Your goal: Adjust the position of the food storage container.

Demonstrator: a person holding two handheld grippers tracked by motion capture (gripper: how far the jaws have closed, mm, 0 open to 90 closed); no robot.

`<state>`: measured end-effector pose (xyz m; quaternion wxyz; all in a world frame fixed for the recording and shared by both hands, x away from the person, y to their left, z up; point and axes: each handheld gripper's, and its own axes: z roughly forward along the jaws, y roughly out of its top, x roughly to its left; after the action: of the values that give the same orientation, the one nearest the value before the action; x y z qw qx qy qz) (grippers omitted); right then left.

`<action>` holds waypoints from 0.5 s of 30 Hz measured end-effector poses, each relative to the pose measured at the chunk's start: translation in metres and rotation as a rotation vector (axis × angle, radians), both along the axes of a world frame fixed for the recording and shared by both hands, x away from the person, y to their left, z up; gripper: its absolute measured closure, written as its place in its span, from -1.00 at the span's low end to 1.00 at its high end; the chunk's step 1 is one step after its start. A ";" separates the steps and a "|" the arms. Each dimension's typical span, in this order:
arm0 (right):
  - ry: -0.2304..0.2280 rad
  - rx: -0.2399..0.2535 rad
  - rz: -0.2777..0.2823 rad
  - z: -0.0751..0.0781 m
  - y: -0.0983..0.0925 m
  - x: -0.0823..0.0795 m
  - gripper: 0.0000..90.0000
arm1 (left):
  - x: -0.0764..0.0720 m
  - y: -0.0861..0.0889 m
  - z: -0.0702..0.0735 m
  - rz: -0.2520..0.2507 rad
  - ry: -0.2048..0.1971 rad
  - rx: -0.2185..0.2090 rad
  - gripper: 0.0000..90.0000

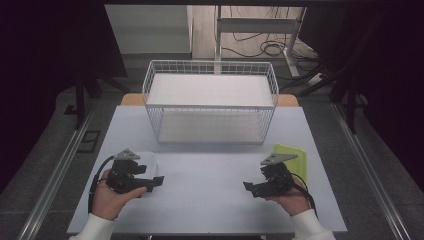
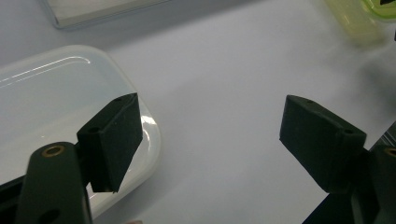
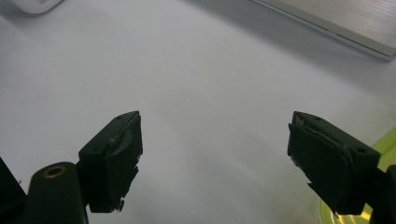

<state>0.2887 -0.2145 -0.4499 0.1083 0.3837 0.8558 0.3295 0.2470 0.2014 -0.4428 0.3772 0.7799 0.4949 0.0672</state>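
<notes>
The white lid and green lid bear no readable writing.

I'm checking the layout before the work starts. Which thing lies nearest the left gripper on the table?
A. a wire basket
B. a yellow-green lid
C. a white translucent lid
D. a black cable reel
C: in the left gripper view the white translucent lid lies flat on the table right beside one jaw of the left gripper, whose jaws stand open with nothing between them; the high view shows it just behind that gripper.
</notes>
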 end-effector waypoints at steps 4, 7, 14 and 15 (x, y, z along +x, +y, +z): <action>-0.009 0.002 -0.008 0.002 -0.001 0.000 -0.60 | 0.001 -0.002 0.000 -0.011 -0.001 0.004 -0.55; -0.006 0.007 -0.009 0.002 0.000 0.000 -0.60 | 0.001 -0.002 0.001 -0.012 -0.005 0.003 -0.55; 0.001 0.001 0.003 0.002 0.002 0.003 -0.60 | 0.000 -0.001 0.000 -0.016 -0.002 0.002 -0.55; 0.001 0.001 0.003 0.002 0.002 0.003 -0.60 | 0.000 -0.001 0.000 -0.016 -0.002 0.002 -0.55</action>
<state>0.2915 -0.2124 -0.4484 0.1070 0.3825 0.8564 0.3300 0.2465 0.2007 -0.4429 0.3773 0.7841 0.4883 0.0658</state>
